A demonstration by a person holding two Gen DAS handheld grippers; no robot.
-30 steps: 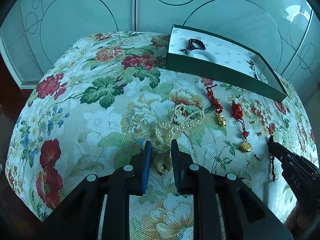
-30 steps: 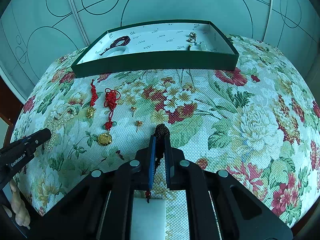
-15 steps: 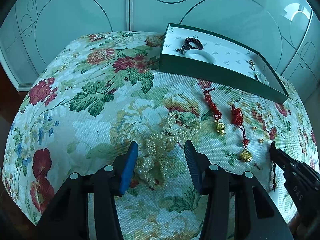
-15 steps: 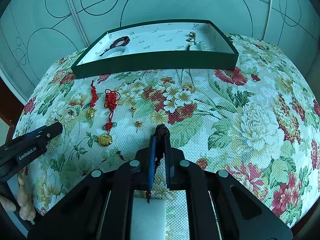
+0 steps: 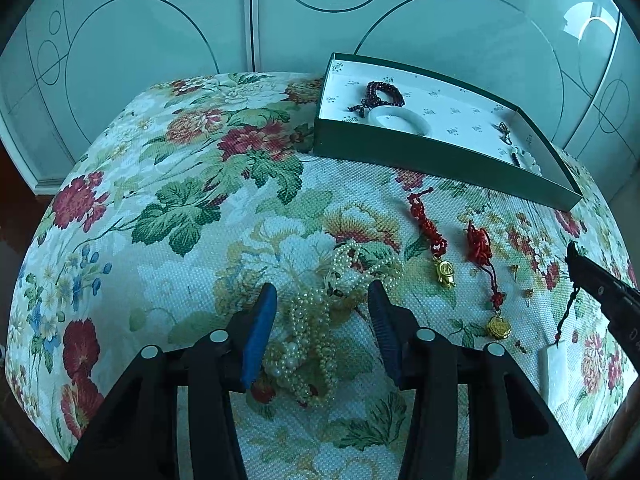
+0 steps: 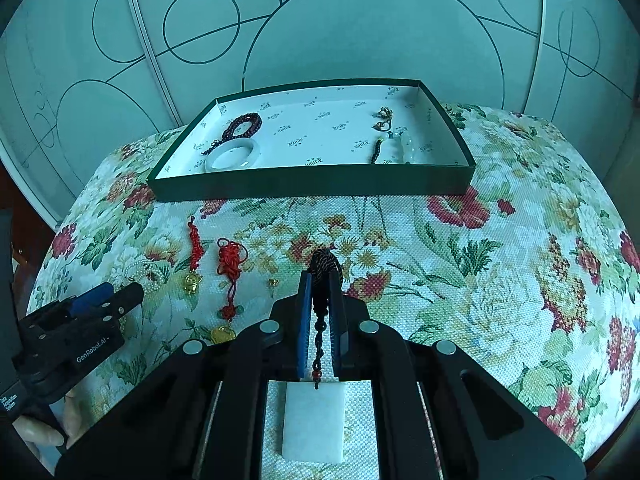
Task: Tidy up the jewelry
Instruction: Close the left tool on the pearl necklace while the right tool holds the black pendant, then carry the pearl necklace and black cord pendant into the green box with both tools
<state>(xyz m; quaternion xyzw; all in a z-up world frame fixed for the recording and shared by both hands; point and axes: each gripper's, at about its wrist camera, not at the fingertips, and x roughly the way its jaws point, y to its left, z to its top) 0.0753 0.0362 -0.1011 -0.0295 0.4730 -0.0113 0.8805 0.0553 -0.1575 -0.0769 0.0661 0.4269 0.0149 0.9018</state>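
Note:
A heap of pearl necklace (image 5: 316, 332) lies on the floral cloth between the blue pads of my left gripper (image 5: 321, 292). Its jaws are closing, with gaps still showing on both sides of the pearls. My right gripper (image 6: 320, 280) is shut on the dark braided cord (image 6: 323, 260) of a white rectangular pendant (image 6: 314, 420), which hangs below the fingers. The green box (image 6: 312, 184) at the back holds a dark bead bracelet (image 6: 244, 124), a white bangle (image 6: 234, 154) and small pieces at its right end.
Two red knotted charms with gold ends (image 5: 430, 232) (image 5: 480, 244) lie on the floral cloth (image 5: 180, 208) between the grippers. Small gold studs (image 6: 274, 282) sit nearby. Frosted panels stand behind the box. The cushion drops off at its left and near edges.
My left gripper's jaws have spread from a narrow gap to a wide one that straddles the pearl heap. The right gripper and its pendant have stayed put.

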